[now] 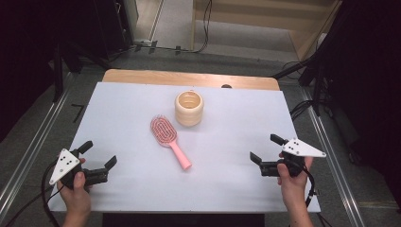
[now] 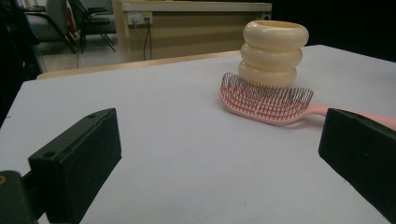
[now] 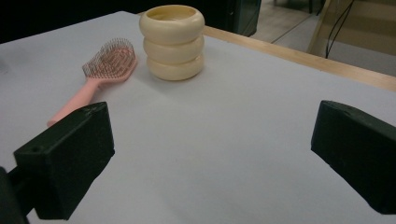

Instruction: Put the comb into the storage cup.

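Cream ribbed holder shaped like three stacked rings [image 1: 189, 108] stands upright near table centre, open top; inside looks bare as far as the high view shows, bottom not fully visible. Pink plastic hairbrush w/ oval vented head & thin bristles [image 1: 169, 139] lies flat on the white table cover [image 1: 132, 101], bristles up, head just beside the holder's base on its near-left, a small gap between them in the right gripper view; handle points toward the person & to the right.

Left gripper [image 1: 98, 159] at near-left corner, right gripper [image 1: 266, 149] at near-right, both low over the cover, jaws wide apart, nothing btwn them. Brush sits between the two, well apart from each, somewhat farther up the table. Both point inward toward brush & holder.
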### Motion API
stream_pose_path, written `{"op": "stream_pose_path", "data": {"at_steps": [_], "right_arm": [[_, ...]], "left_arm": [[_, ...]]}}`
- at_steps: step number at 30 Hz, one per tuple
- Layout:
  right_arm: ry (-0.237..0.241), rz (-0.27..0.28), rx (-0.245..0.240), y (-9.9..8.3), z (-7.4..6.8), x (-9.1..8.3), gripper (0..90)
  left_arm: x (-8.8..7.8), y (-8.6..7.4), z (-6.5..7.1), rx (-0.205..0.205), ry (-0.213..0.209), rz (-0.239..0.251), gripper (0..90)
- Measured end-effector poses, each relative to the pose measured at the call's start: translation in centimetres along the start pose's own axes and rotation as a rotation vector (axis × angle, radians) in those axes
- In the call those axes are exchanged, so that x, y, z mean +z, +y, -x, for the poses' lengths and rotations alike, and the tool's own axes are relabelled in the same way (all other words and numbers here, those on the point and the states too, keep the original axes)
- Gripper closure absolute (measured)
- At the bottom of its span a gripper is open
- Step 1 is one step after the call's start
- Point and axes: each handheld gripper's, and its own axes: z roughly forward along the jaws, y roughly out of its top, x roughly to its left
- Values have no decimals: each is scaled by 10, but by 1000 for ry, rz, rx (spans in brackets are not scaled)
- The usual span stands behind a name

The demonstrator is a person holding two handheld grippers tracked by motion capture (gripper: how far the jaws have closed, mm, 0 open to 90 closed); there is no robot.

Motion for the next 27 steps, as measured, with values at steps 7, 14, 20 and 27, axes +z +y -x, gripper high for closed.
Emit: {"op": "stream_pose_path", "data": {"at_steps": [7, 14, 20, 27], "right_arm": [[20, -12, -16, 15, -5, 8, 0], [58, -16, -29, 30, -12, 18, 0], [80, -35, -40, 39, -20, 29, 0], [105, -72, -53, 52, -32, 48, 0]], "left_arm": [[0, 0, 0, 1, 1, 0, 0], [0, 0, 0, 0, -1, 1, 0], [0, 0, 0, 3, -5, 1, 0], [0, 0, 0, 1, -6, 2, 0]]}}
